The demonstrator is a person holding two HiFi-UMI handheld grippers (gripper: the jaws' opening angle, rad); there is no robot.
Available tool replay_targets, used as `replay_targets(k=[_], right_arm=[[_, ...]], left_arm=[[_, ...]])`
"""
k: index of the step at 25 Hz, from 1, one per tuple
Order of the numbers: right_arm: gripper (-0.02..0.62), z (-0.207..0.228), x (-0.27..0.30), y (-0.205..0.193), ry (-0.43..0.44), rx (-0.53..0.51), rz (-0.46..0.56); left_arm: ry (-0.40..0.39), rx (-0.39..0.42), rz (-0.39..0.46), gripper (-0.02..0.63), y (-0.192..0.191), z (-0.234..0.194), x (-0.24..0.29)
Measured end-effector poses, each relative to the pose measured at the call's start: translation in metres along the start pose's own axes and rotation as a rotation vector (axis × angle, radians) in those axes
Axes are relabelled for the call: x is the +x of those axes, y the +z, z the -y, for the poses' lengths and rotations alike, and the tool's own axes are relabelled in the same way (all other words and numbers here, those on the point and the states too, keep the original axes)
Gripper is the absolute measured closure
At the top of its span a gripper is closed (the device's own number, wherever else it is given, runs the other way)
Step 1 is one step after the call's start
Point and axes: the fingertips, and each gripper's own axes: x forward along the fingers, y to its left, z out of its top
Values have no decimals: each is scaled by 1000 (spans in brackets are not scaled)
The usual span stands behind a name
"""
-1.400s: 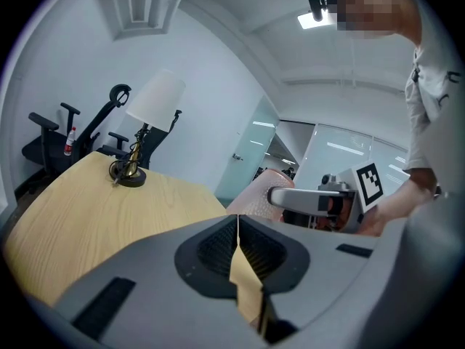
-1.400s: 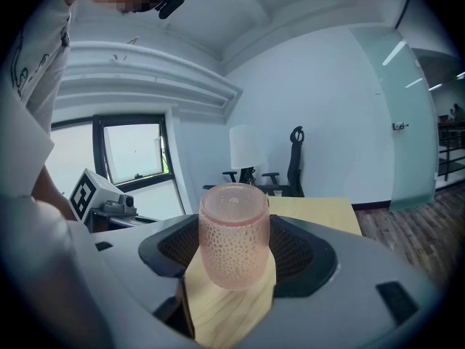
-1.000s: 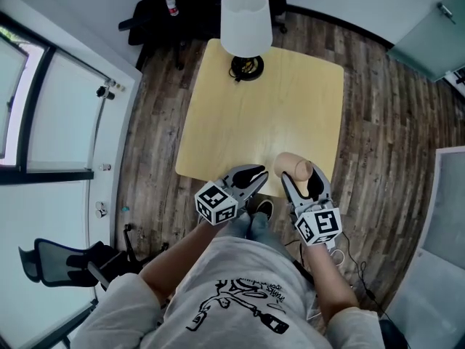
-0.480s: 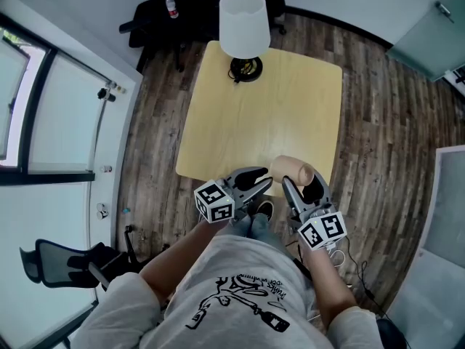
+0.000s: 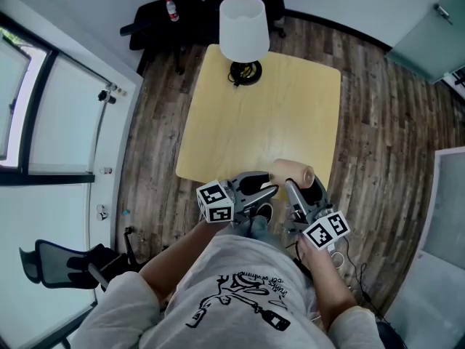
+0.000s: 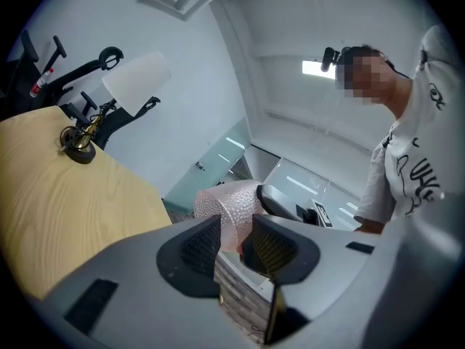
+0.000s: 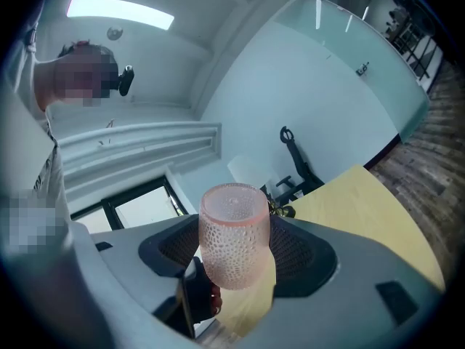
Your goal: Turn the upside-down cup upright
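Quick update on what's just changed: the jaws of the left hand-held gripper [image 5: 269,182] have just been opening and are now spread wide with nothing pinched. In the left gripper view the pink dimpled cup [image 5: 289,171] is only seen past the pads, not touched by them. Compared with a second ago, that gripper has also been drawn back a bit toward the person, so it's no longer nosed up against the cup's end. The cup is now carried by the right hand-held gripper [image 5: 305,187] alone, clamped across its body and held roughly on its side in the air over the near edge of the counter [image 5: 254,115]. The marker cube on that gripper looks rolled a little since the earlier frames, so the flip is probably being done in the right hand. It's guessed to be about halfway, with the cup yet to be brought upright and set down. Which end is the open one can't really be told. Counted up: one cup, two hand-held grippers, one counter, one lamp [image 5: 244,19] at its far edge, three black chairs [image 5: 156,13] (two beyond the counter, one by the window), and one bottle [image 5: 172,6] on a chair.
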Motion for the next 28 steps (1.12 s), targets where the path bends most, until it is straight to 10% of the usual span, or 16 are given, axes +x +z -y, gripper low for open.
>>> replay_targets(k=[28], right_arm=[[291, 2, 2, -15, 88, 264, 33]], left_arm=[[-132, -105, 45, 577, 15, 23, 2]])
